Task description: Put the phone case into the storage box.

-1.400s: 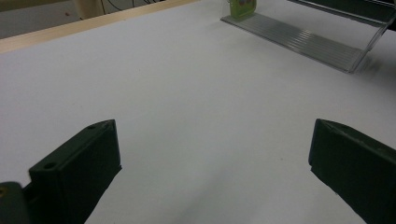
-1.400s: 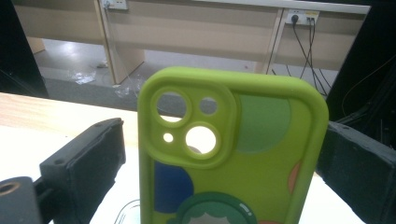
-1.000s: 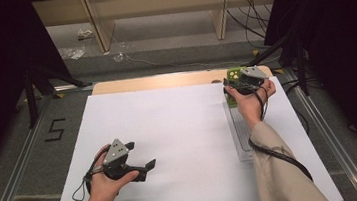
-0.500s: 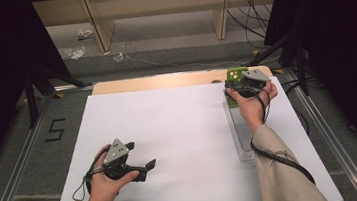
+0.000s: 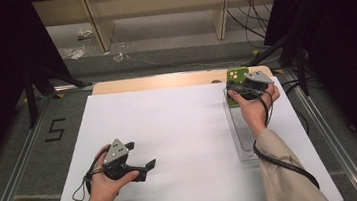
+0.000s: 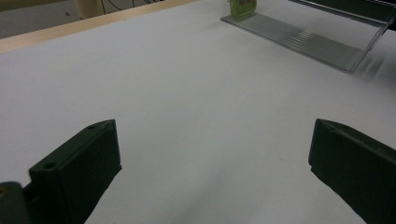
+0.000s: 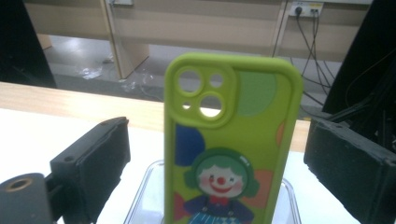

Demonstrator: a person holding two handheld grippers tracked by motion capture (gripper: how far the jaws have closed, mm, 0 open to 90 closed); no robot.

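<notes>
Two grippers are in hand at the table. The right gripper (image 5: 245, 89) is held at the far right of the white sheet (image 5: 179, 130), directly behind a green phone case (image 7: 231, 140) that stands upright at the far end of a clear ribbed stand (image 5: 243, 134). In the right gripper view its jaws are spread wide, one on each side of the case and clear of it; neither jaw touches the case. The case shows camera cut-outs at the top and a clown figure below.

The left gripper (image 5: 140, 157) rests low over the near left part of the sheet, well apart from the case and stand. The left gripper view shows its jaws wide apart, with only bare sheet between them; the stand (image 6: 299, 42) and the case (image 6: 243, 7) lie far ahead.
</notes>
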